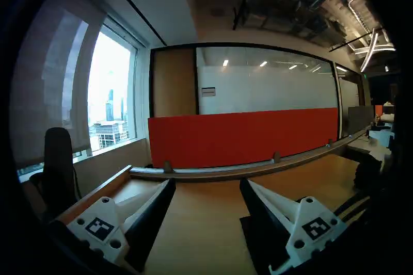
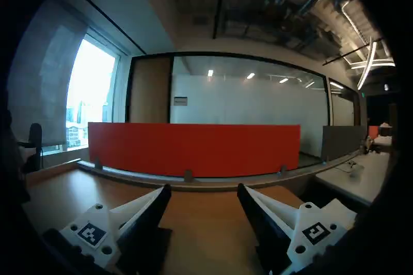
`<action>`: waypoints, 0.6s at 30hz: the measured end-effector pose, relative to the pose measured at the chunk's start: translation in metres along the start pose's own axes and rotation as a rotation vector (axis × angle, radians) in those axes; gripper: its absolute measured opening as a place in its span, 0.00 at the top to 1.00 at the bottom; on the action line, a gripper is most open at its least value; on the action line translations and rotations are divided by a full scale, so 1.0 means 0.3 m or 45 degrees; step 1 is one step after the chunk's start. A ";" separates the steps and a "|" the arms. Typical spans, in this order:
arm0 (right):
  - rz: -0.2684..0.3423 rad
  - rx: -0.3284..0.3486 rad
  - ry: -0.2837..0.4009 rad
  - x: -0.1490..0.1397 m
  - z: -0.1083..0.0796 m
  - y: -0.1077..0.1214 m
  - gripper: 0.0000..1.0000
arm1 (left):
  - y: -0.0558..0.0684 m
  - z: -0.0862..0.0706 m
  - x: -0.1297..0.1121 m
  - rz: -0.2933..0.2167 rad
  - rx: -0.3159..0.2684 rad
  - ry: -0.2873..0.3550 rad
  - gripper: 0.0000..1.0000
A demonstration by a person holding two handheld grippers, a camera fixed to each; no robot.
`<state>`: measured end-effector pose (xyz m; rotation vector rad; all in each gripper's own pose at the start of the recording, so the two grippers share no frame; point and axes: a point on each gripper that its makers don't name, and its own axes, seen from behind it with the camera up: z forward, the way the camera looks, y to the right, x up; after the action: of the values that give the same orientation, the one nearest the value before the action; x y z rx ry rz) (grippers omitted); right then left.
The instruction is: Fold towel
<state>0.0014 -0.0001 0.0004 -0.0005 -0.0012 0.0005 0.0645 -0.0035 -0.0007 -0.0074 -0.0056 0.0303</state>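
Note:
My left gripper [image 1: 207, 183] is held open just above a wooden desk [image 1: 206, 228], with nothing between its white and black fingers [image 1: 149, 208]. In the right gripper view my right gripper [image 2: 204, 188] is open too, low over the same kind of wooden desktop [image 2: 206, 233], and its fingers [image 2: 144, 210] hold nothing. Both point level toward a red divider panel across the desk. I see no towel in either view.
A red divider panel [image 1: 242, 138] stands along the desk's far edge, also in the right gripper view as a red divider panel [image 2: 193, 148]. A dark office chair [image 1: 58, 166] is at the left by the window [image 1: 108, 99]. White desks [image 2: 356, 177] lie to the right.

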 end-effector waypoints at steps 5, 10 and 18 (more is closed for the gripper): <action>0.005 0.001 -0.011 0.022 0.004 -0.006 0.00 | -0.004 0.001 0.030 0.004 -0.004 -0.013 0.08; -0.013 0.023 -0.032 0.041 0.006 -0.022 0.01 | 0.001 0.002 0.051 0.013 -0.024 -0.039 0.08; -0.087 0.089 -0.115 0.030 0.008 -0.057 0.00 | 0.035 0.002 0.035 0.026 -0.096 -0.120 0.08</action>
<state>0.0105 -0.0171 0.0028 0.0696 -0.0915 -0.0676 0.0748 0.0073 -0.0002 -0.0812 -0.1008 0.0509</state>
